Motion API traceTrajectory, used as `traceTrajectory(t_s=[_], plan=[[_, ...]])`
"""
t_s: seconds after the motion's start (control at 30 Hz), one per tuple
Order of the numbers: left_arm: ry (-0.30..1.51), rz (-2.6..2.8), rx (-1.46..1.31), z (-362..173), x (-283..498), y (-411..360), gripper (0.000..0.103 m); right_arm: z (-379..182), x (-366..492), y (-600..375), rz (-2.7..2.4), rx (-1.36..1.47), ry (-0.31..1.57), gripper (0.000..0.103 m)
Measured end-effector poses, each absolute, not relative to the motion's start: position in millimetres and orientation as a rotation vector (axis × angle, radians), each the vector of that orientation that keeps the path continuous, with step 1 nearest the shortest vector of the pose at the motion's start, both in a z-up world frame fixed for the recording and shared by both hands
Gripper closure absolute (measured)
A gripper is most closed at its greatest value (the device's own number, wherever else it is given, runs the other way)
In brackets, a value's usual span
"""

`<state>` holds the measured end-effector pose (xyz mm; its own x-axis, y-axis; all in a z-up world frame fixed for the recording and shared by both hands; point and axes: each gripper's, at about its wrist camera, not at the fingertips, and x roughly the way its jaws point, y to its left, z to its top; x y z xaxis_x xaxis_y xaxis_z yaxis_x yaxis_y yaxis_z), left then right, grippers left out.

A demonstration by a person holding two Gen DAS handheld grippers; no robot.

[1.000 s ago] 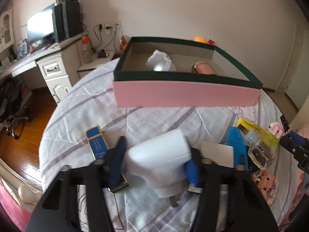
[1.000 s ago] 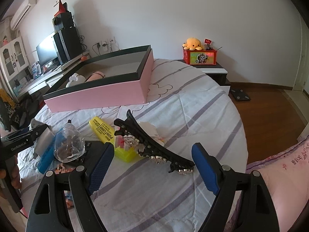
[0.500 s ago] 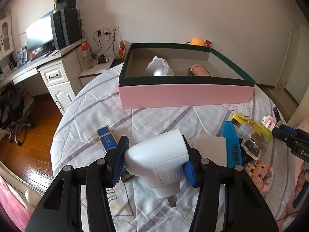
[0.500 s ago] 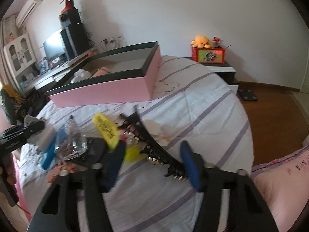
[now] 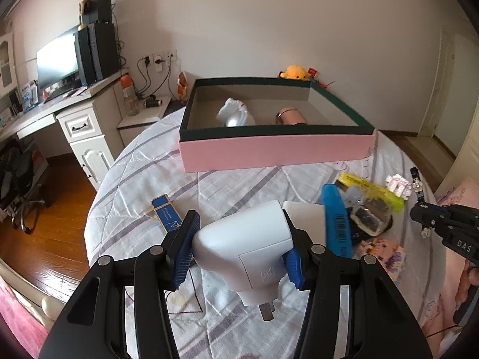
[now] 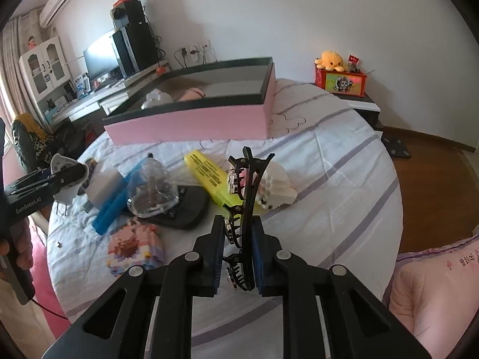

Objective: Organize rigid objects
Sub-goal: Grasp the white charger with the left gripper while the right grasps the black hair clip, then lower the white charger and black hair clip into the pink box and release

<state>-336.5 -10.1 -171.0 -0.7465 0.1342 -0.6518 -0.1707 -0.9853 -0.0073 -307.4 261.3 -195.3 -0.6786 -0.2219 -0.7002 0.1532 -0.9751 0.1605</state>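
Between the blue pads of the right gripper [image 6: 238,257]: a black toothed hair clip [image 6: 244,209], pinched near its lower end, jaws just closed down onto it. Long axis of the clip running up and away from the jaws, almost in line with the fingers, free tip well beyond the pads and above the bed's striped quilt [image 6: 329,161]. Between the pads of the left gripper [image 5: 239,249]: a white plug adapter [image 5: 251,246], gripped across its body, metal prong hanging below the jaws, also clear of the quilt. Ahead of both sets of jaws and a little above their line: the pink box with the dark green rim [image 5: 275,149], open top, a white item and a pink-copper cylinder already inside. Box dead ahead of the left jaws, ahead and to the left of the right jaws. Judged nearer for the left hand, so adapter likely first over the near wall. Clip's protruding tip likely to catch that rim unless raised.
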Motion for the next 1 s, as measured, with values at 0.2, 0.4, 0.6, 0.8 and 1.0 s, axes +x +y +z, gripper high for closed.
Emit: traceTrajectory(t_s=[0.2,0.4,0.6,0.8,1.0], plan=[[0.077,2.788,-0.986,-157.1,-327.6,-7.3,0.051,-177.8,-310.6,252.5,-2.711,1.083,-0.109,0.086],[0.078,2.793,-0.922,-139.7,-330.4,-1.7,0.051,-158.8,-325.0,234.8,-2.71,1.015,-0.075,0.086],[0.096,2.79,-0.847,-118.1,-345.8,7.0,0.051,-137.7,-346.4,220.0,-2.703,0.936,-0.036,0.086],[0.141,2.782,-0.76,-91.3,-383.4,22.7,0.056,-121.7,-383.4,209.8,-2.7,0.911,0.016,0.086],[0.167,2.758,-0.839,-97.8,-428.2,33.9,0.057,-126.0,-426.9,201.1,-2.675,0.974,0.07,0.086]])
